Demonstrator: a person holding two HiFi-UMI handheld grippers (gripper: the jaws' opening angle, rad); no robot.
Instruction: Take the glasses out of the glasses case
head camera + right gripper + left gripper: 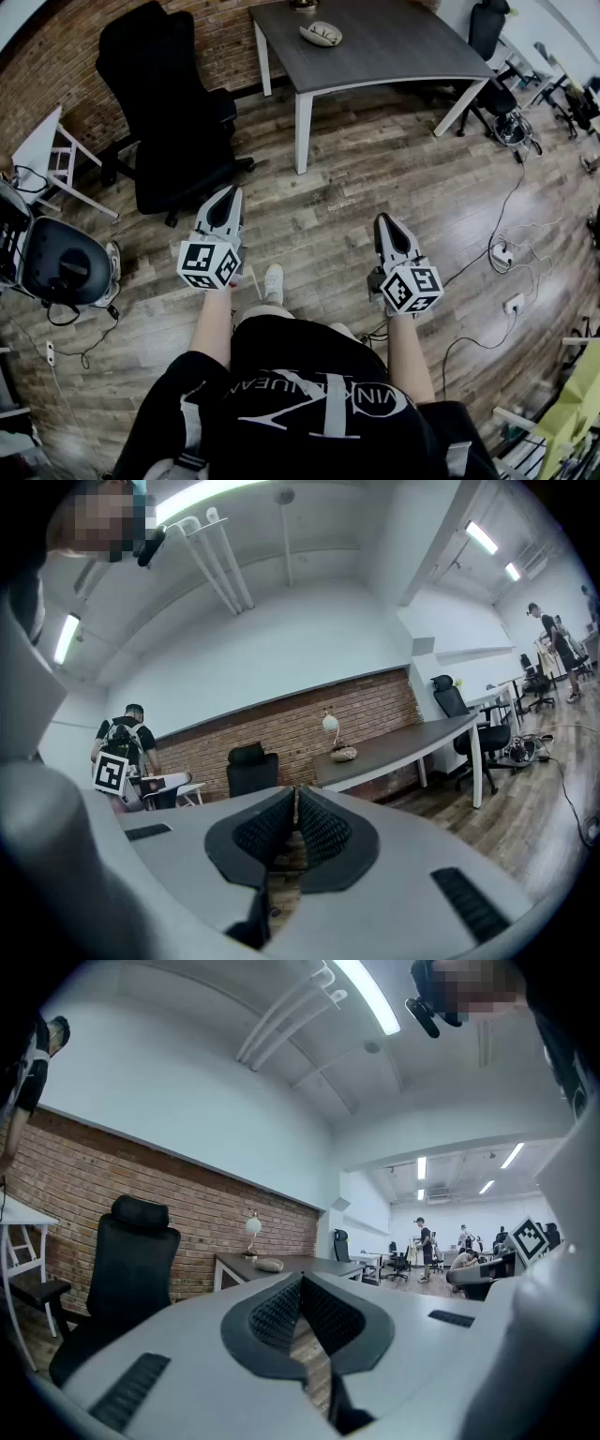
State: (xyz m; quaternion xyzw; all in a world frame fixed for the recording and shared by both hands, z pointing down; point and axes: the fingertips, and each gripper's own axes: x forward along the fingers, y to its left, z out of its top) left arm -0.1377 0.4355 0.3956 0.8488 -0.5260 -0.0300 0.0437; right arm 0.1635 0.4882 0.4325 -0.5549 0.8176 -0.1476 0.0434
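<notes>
Task's thing: the glasses case [321,34] is lying on the grey worktop [394,42], toward its far side and well apart from both grippers; it looks shut, and the glasses are not showing.
Left gripper [228,194]: it is pointing level over the floor, its jaws are meeting at the tips, and nothing is sitting between them.
Right gripper [382,221]: it is also pointing level, with its jaws pressing together on nothing.
Case shape and surface: it is showing as a pale, rounded oval pod with a darker pattern on top; the material is too small to tell.
Likely handling: it is probably behaving as a light, stiff shell with smooth curved sides, so it is likely sliding on the worktop unless one gripper is pinning the base.
Where to take hold: the long sides of the lower half are looking best for steadying, and the lid's front lip for opening.
Glasses, by judgement: they are likely thin and fragile; the bridge or a temple arm is offering a safer hold than the lenses.
Worktop: it is reading as flat, matte and grey on white legs.
Floor [375,178]: worn wood planks are running under both grippers.
Nearby: a black office chair [173,103] is standing left of the worktop.
</notes>
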